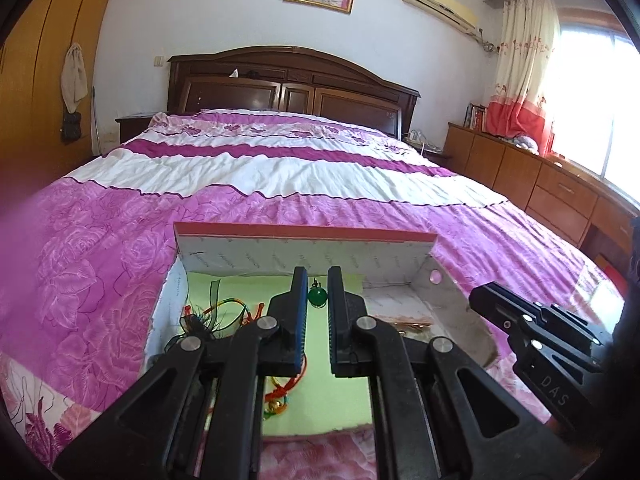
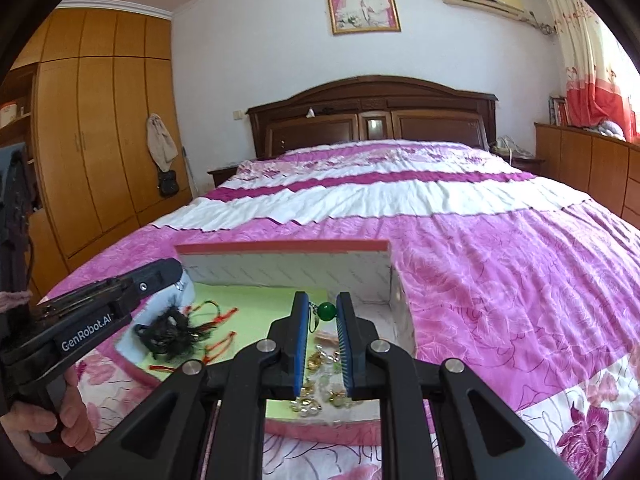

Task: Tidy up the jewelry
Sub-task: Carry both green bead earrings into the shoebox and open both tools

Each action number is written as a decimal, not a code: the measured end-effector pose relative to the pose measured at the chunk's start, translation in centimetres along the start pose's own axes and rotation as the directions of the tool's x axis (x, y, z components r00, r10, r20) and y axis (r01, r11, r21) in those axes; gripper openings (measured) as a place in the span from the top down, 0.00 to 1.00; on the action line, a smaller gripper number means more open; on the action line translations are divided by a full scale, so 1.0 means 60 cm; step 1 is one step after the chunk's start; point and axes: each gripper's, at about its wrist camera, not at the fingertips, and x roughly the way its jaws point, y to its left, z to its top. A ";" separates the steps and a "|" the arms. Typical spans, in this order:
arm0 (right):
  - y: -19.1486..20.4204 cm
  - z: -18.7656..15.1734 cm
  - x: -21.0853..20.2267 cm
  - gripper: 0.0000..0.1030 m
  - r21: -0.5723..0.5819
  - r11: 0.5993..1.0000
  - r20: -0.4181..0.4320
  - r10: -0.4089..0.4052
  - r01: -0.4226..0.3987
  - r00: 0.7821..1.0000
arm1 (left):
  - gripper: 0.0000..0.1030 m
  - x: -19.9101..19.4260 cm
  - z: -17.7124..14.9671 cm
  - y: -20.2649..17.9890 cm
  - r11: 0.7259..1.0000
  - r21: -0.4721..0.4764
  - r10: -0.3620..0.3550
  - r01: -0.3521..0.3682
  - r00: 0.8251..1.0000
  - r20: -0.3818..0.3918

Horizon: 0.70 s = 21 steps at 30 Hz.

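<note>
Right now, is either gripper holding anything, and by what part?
Cannot be told: the green bead sits at the tips of the right gripper, but a pinch is unclear. The left gripper grips nothing visible.

Daylight pours in from the window [image 1: 592, 92] at about two o'clock, blown out to white glare (the curtain [image 1: 520, 64] glows). The bed [image 1: 280, 168] is evenly bright and sharp. Fisheye bending curves the edges, with dark vignette in the corners.

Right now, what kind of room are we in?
A bedroom in a home, most likely: a made bed with a wooden headboard, a tall wardrobe beside it, and a framed portrait on the wall.
</note>
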 end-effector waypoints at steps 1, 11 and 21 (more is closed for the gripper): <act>-0.003 -0.003 0.007 0.85 0.004 1.000 -0.009 -0.006 0.006 1.000 | 0.99 0.007 -0.002 0.001 1.000 0.004 0.008 -0.008 1.000 -0.008; -0.012 -0.025 0.055 0.85 0.005 1.000 -0.127 -0.027 0.028 0.991 | 0.99 0.064 -0.033 0.013 0.999 0.000 0.052 -0.053 0.987 -0.152; -0.022 -0.036 0.071 0.83 0.053 0.999 -0.194 0.009 0.001 0.981 | 0.82 0.076 -0.043 0.015 0.998 -0.014 0.059 -0.063 0.975 -0.213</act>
